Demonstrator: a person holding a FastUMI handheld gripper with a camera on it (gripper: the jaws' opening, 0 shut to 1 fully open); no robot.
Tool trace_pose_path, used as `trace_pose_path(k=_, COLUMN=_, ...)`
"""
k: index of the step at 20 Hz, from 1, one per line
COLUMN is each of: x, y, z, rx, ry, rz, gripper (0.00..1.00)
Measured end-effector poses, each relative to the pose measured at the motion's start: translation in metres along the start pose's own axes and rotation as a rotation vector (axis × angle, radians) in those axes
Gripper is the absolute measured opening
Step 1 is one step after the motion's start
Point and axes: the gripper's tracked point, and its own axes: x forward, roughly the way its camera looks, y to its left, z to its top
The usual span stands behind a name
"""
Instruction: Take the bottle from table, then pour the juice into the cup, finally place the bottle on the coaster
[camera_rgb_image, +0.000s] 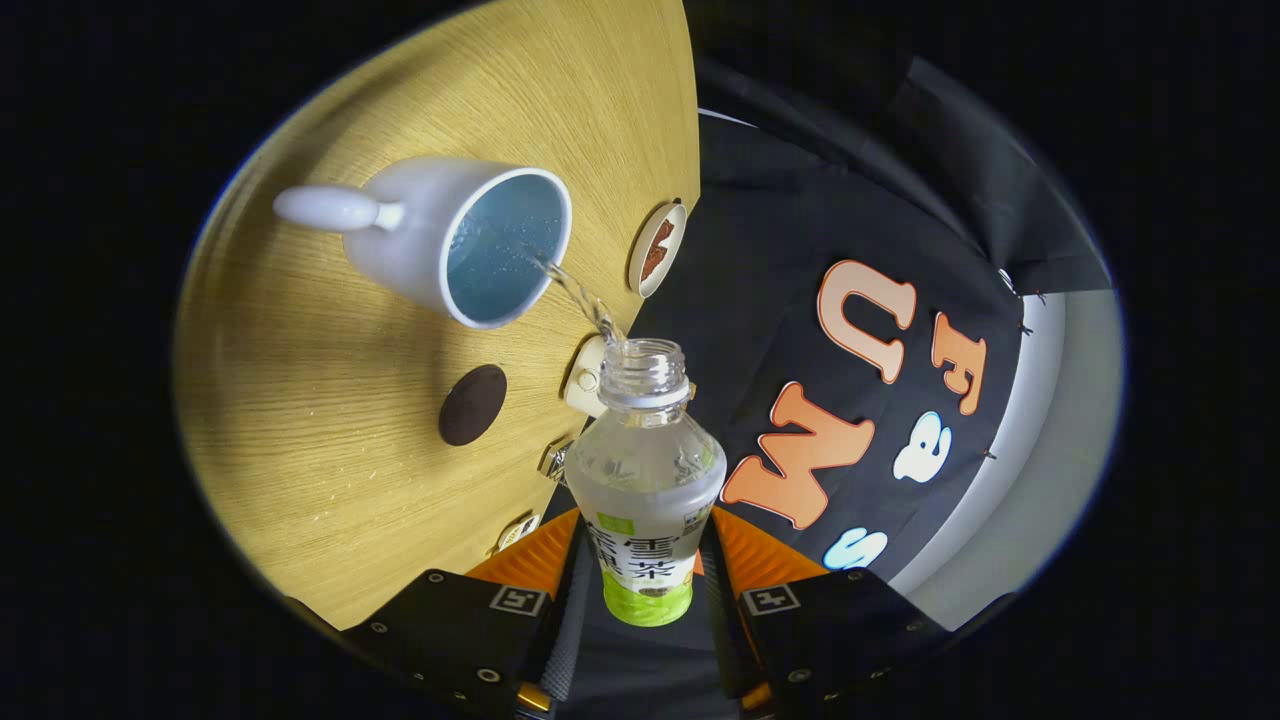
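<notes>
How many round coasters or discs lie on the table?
2: a dark coaster on the table below the cup, and a light patterned disc at the table's edge beyond the bottle.

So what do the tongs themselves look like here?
The tongs have two black blocky arms, each with a small square black-and-white marker and silver screws. Orange ribbed panels sit on their inner sides, leading to dark textured fingers. Brass-coloured fittings show near the base.

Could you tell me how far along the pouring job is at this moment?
Done: the bottle is off the table, clamped between the gripper fingers. In hand: it is tilted, a stream running from its mouth into the cup. Left: set the bottle on the dark coaster.
</notes>
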Motion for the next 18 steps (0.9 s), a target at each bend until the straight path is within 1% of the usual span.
trace_pose_path(k=18, x=-0.004, y=-0.015, z=0.004, rx=-0.093, ry=-0.006, rz=-0.005, gripper=0.56)
